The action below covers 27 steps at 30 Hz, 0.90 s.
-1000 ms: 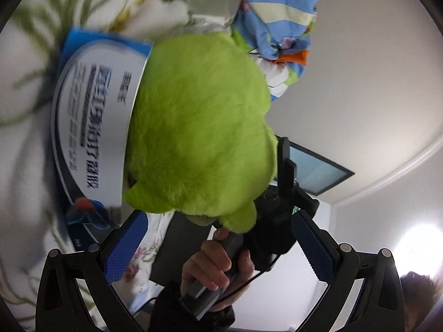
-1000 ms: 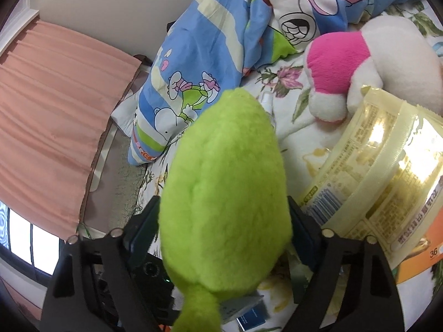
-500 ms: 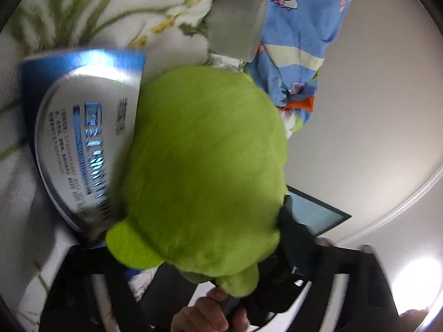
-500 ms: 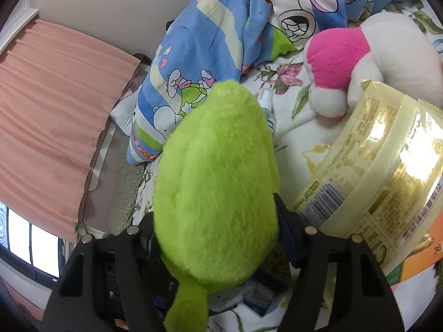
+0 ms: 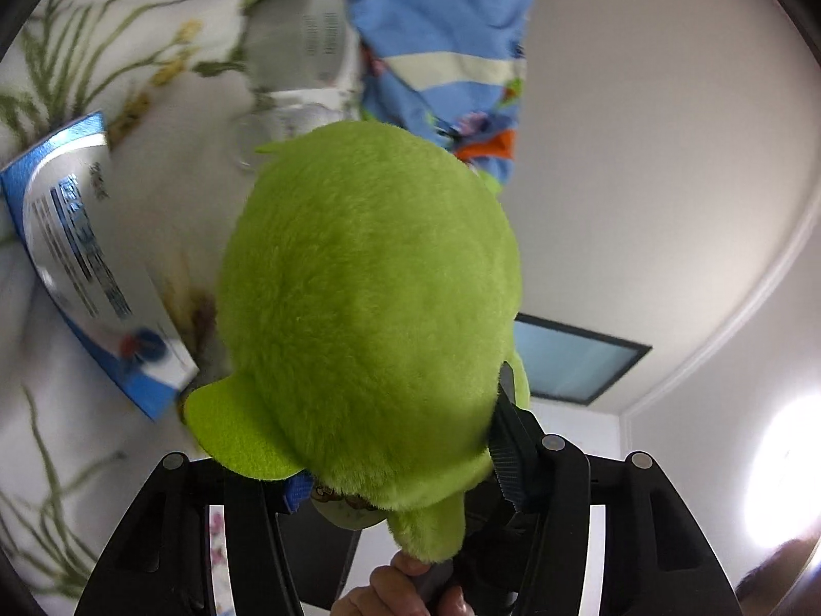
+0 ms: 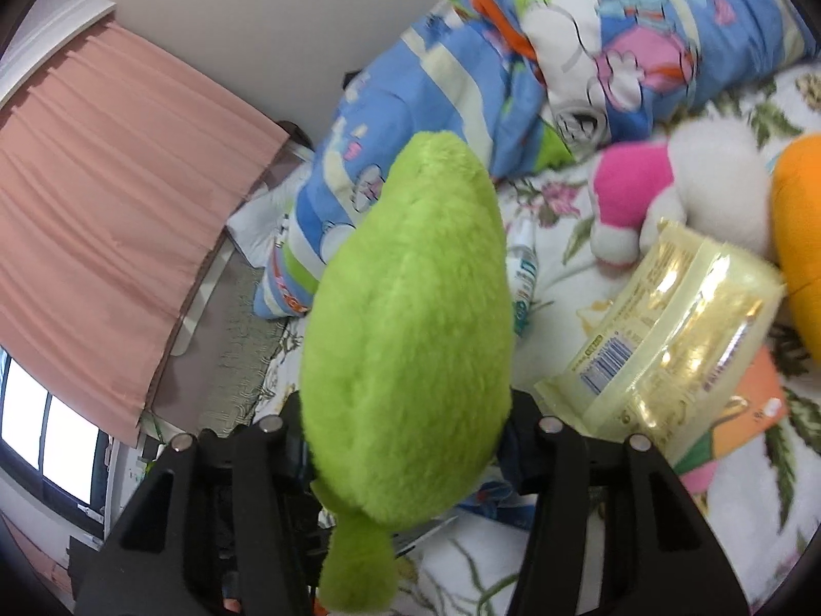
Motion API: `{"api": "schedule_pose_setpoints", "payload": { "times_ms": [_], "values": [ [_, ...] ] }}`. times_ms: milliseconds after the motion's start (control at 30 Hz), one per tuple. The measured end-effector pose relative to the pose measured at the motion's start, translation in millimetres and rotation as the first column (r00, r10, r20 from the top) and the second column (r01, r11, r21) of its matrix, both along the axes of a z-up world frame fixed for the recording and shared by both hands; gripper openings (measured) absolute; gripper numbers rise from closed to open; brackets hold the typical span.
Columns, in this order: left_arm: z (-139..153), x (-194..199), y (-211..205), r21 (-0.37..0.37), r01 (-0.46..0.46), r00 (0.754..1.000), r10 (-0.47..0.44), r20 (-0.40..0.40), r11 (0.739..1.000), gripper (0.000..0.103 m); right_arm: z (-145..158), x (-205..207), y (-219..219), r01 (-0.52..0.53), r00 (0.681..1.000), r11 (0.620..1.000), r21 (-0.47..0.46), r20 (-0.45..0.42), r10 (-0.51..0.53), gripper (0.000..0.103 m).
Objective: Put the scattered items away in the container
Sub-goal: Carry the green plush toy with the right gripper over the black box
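A lime-green plush toy (image 5: 369, 297) fills the middle of both wrist views, held clear above the flowered bed sheet (image 5: 77, 51). My left gripper (image 5: 400, 467) has its jaws closing with the toy's lower end between them, and the pads (image 5: 505, 451) dig into the fur. From the opposite side my right gripper (image 6: 405, 431) is also closing on the same plush toy (image 6: 405, 318), which is squeezed between its fingers. A hand (image 5: 405, 590) on the right gripper's handle shows under the toy. No container is in view.
A blue and silver box (image 5: 87, 256), a grey pack (image 5: 303, 46) and a cartoon quilt (image 5: 441, 41) lie on the bed. The right wrist view shows a yellow packet (image 6: 667, 328), a pink and white plush (image 6: 667, 190), an orange plush (image 6: 800, 236), a small bottle (image 6: 523, 277) and a pink curtain (image 6: 118, 215).
Both grippers narrowed from wide open onto the green plush and rose with it. The box and the bed items have dropped away from the toy in both views.
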<state>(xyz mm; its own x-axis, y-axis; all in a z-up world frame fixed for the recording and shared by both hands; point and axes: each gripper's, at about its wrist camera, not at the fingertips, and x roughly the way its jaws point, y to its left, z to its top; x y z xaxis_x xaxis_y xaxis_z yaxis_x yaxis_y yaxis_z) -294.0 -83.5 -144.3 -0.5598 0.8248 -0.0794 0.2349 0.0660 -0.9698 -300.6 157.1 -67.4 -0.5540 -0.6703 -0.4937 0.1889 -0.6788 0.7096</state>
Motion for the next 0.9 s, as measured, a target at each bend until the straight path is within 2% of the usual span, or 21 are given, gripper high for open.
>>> {"api": "schedule_pose_setpoints", "payload": {
  "times_ms": [200, 300, 467, 700, 900],
  "values": [
    [56.6, 29.4, 4.2, -0.04, 0.019, 0.996, -0.022, -0.091, 0.999, 0.057, 48.1, 46.7, 15.4, 0.022, 0.997, 1.0, -0.008, -0.074, -0.023, 0.053],
    [92.3, 46.2, 9.5, -0.102, 0.029, 0.987, -0.045, -0.157, 0.994, 0.057, 72.5, 75.2, 30.8, 0.036, 0.992, 0.999, -0.022, -0.119, -0.038, 0.053],
    [129.2, 89.0, 27.8, -0.121, 0.073, 0.969, -0.099, -0.225, 0.99, 0.057, 111.6, 126.7, 61.9, 0.082, 0.978, 0.996, -0.03, -0.192, -0.087, 0.053],
    [167.3, 152.5, 96.9, -0.188, 0.161, 0.933, -0.212, -0.29, 0.969, 0.057, 142.4, 198.7, 130.0, 0.207, 0.944, 0.978, -0.042, -0.256, -0.21, 0.053],
    [189.3, 211.2, 199.7, -0.219, 0.265, 0.891, -0.325, -0.316, 0.939, 0.057, 154.7, 255.2, 208.2, 0.34, 0.899, 0.94, -0.019, -0.287, -0.331, 0.053]
  ]
}}
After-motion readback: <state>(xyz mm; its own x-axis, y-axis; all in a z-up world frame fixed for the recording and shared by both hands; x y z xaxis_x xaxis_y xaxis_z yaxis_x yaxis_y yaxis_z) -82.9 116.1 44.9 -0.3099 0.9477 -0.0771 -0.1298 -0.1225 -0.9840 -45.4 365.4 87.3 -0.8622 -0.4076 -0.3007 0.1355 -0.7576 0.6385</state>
